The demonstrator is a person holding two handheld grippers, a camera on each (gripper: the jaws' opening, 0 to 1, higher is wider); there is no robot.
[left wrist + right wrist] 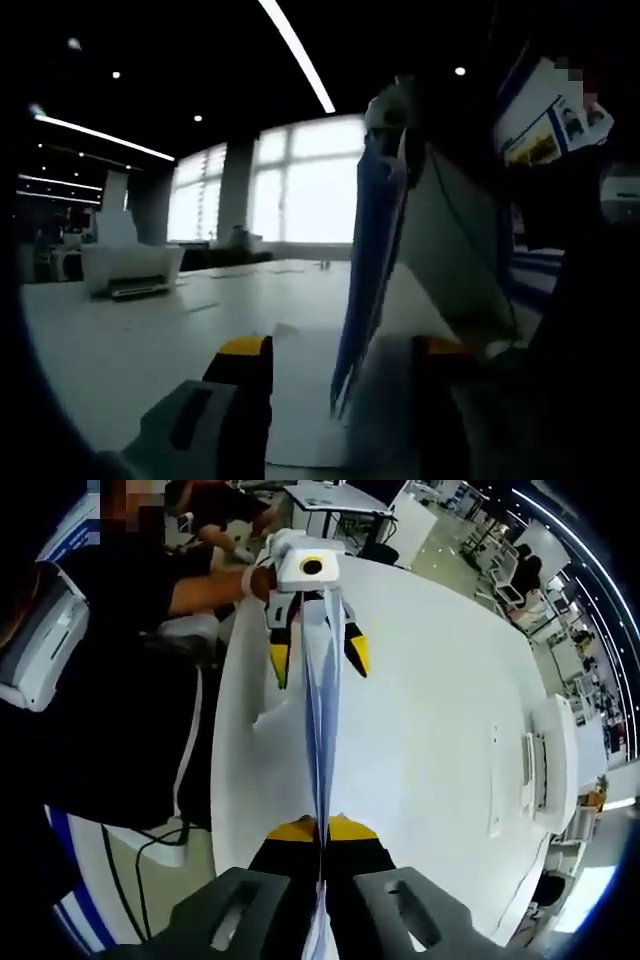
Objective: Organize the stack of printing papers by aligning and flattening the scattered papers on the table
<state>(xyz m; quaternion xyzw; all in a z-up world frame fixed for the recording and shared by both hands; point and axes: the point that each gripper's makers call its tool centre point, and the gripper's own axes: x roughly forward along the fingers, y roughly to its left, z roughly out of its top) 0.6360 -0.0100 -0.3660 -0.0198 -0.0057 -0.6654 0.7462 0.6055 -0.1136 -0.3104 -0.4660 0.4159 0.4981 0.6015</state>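
Observation:
A stack of printing papers (322, 730) stands upright on its long edge over the white table (430, 680); its sheets look blue-white and fan slightly in the left gripper view (372, 250). My right gripper (325, 830) is shut on the near end of the stack, yellow-tipped jaws pressed against both faces. At the far end my left gripper (318, 655) is open, one jaw on each side of the stack with a gap to the paper. My left gripper (342, 345) shows the stack rising between its spread jaws, nearer the right one. A loose white sheet (300, 400) lies flat under the stack.
A white printer (550, 770) sits near the table's far edge, also seen as the printer (130, 265) at left. A person in black (130, 710) stands close against the table's left side. Other desks and people are beyond the table.

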